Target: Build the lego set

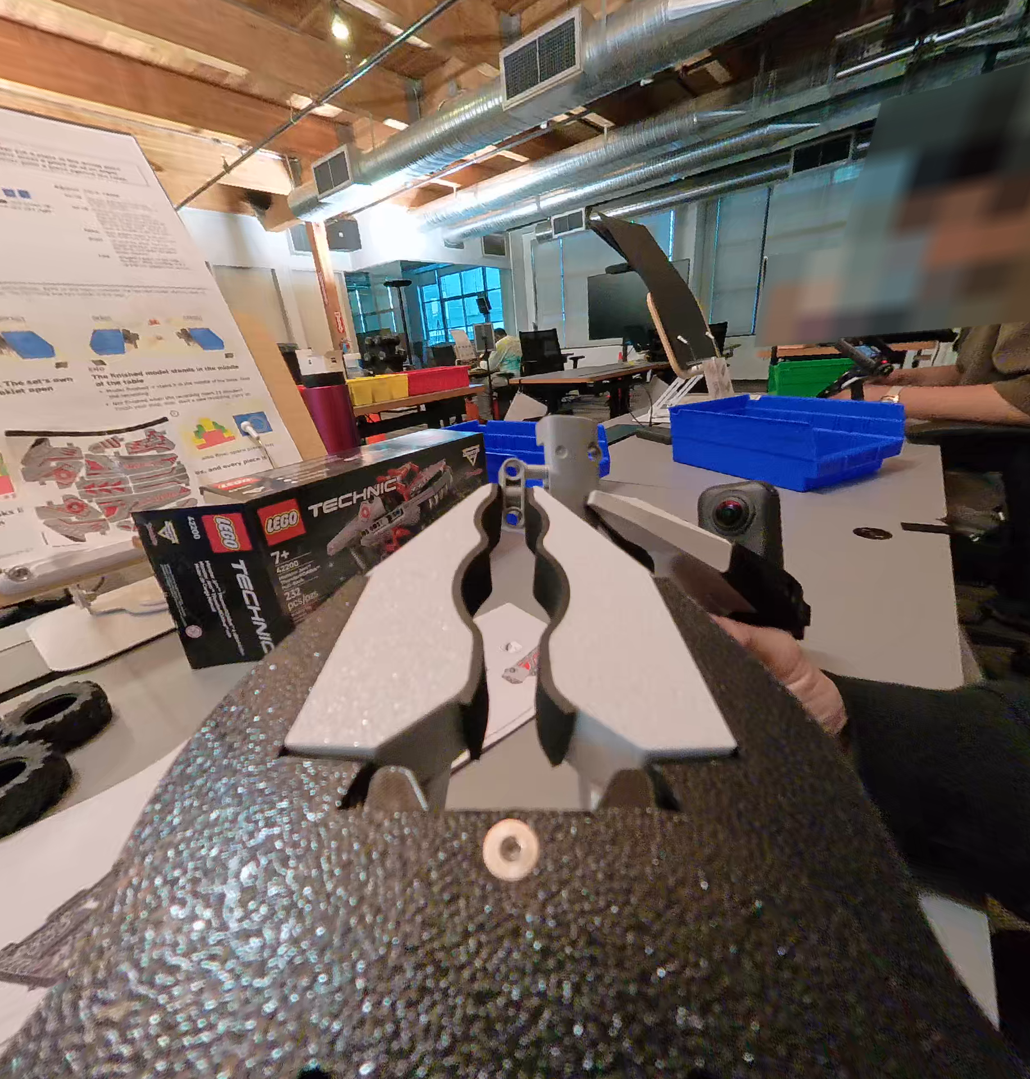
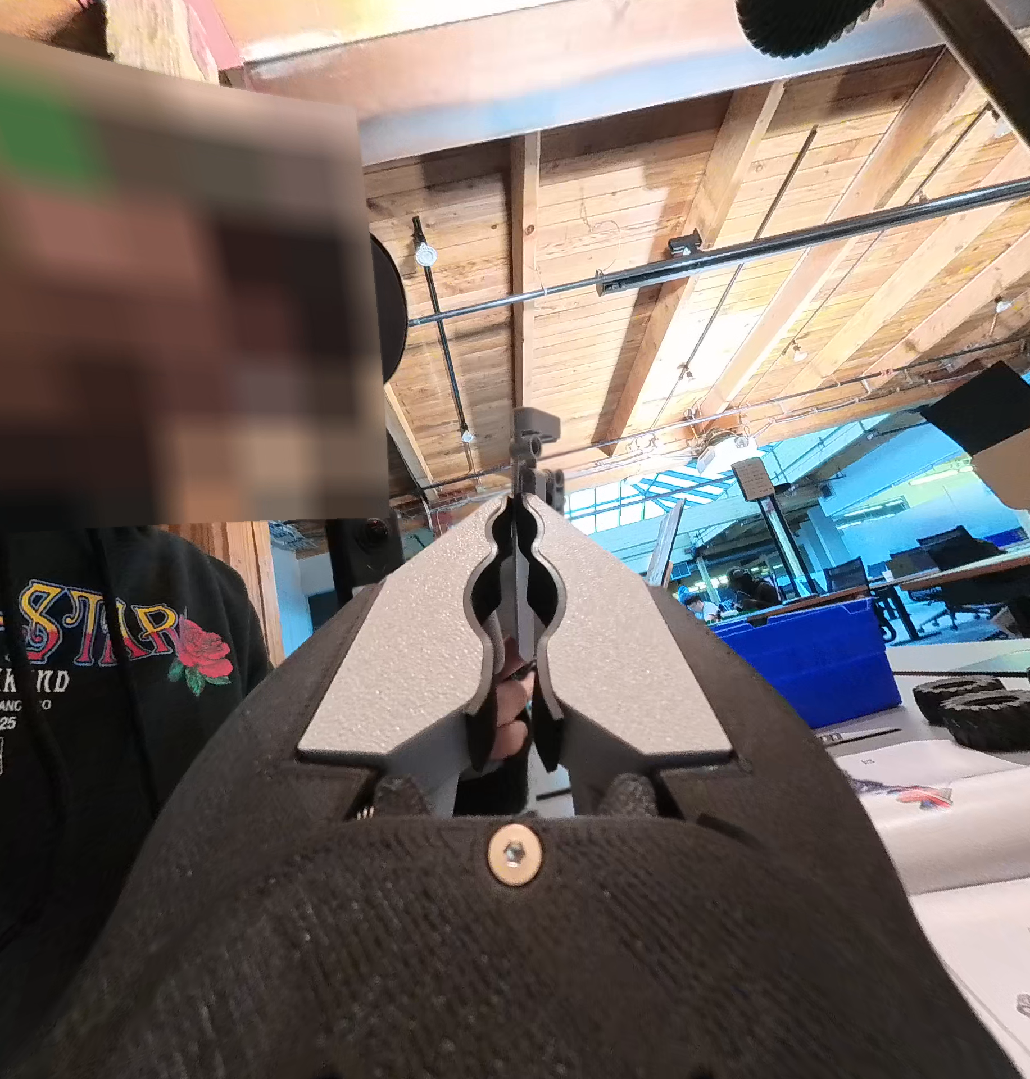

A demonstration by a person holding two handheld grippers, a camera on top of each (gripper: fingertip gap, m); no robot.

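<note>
Printed matter, wording not reproduced: black box [image 1: 302, 554] carries red logo squares, white lettering and numerals on its front and end faces; upright white sheet [image 1: 92, 350] behind it carries text lines and captioned pictures; dark hoodie [image 2: 92, 671] carries multicoloured chest lettering with small white lines below.

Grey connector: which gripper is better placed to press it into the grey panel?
Probably the left gripper: jaws shut on the grey connector, level with the grey panel in the right gripper.
</note>
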